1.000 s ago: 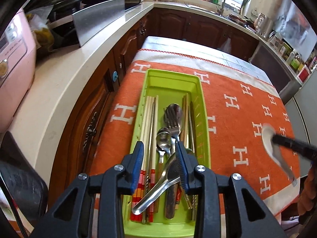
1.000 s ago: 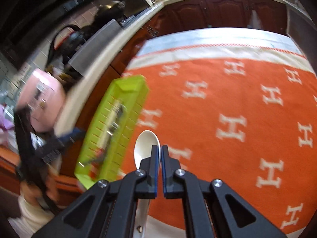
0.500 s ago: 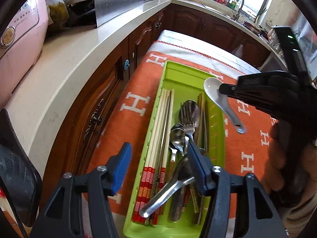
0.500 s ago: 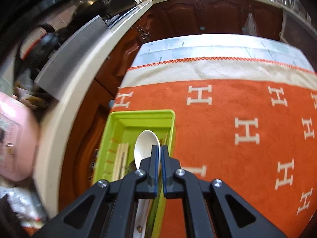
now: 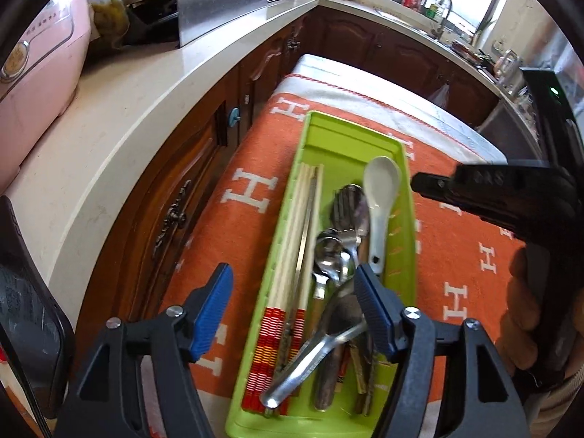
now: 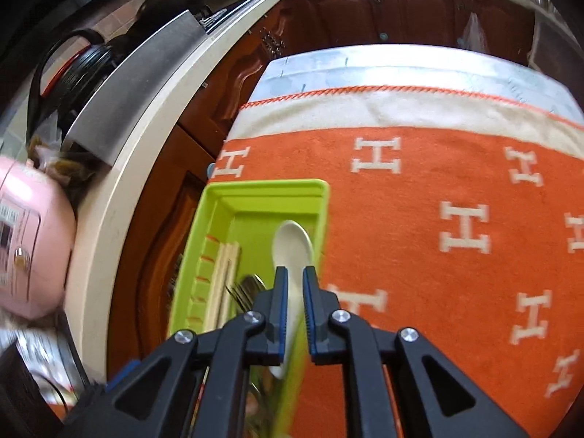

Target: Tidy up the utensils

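Note:
A green utensil tray [image 5: 328, 127] lies on the orange cloth and holds chopsticks [image 5: 295, 241], metal spoons [image 5: 330, 255], a fork and a white ceramic spoon [image 5: 379, 197]. The white spoon lies along the tray's right side. My left gripper [image 5: 292, 303] is open over the tray's near end, empty. My right gripper [image 6: 293, 288] is open just above the white spoon [image 6: 294, 244], its fingers apart on either side of the handle. The tray [image 6: 262, 189] also shows in the right wrist view.
The orange cloth [image 6: 438, 182] with white H marks covers the table. A beige counter [image 5: 120, 116] with wooden cabinets runs along the left. A pink appliance [image 5: 36, 54] and black pots stand on it.
My right gripper carried the white spoon over the tray, lowered it in and opened, so the spoon now lies in the tray. My left gripper opened wider.

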